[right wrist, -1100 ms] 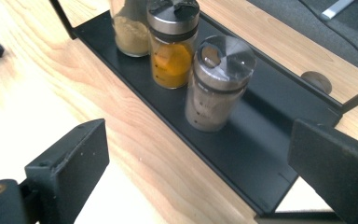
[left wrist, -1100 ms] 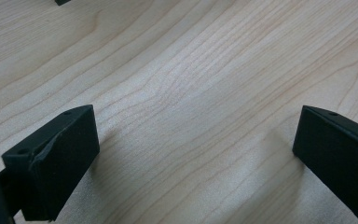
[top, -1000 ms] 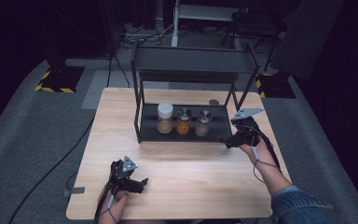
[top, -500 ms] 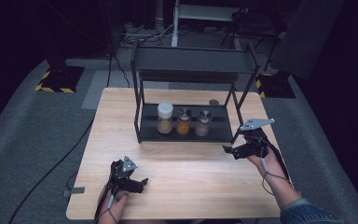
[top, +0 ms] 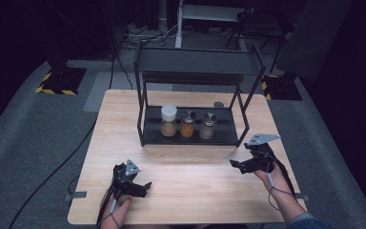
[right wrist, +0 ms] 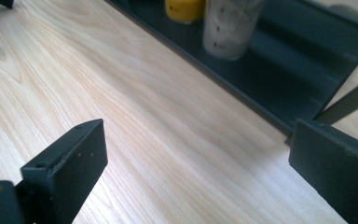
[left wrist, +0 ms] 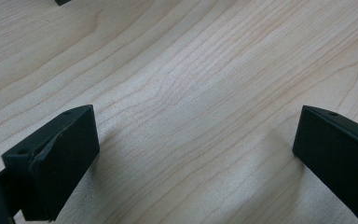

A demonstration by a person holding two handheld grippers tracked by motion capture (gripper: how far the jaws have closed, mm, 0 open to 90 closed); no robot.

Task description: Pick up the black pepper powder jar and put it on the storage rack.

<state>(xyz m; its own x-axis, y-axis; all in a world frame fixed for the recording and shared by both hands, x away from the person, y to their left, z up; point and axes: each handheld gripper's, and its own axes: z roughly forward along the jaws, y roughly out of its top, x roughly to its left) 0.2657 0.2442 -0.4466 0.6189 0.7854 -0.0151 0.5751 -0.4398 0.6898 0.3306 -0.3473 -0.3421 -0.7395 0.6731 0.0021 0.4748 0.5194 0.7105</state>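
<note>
Both sets of fingers spread wide and empty over the table [top: 190, 191], right gripper [top: 242, 165] at 4 o'clock from the nearest jar [top: 208, 125] on the rack's lower shelf [top: 224, 138]: probably light, rigid, slick, breakable, best pinched mid-body below the cap.

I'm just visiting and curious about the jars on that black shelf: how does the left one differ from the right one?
The left jar has a white lid; the right jar has a dark lid with a pale middle. The left jar stands taller and wider than the right jar. The left jar holds something tan-brown, the right jar something pale grey. Both stand upright on the rack's bottom shelf, flanking an orange-filled jar.
</note>
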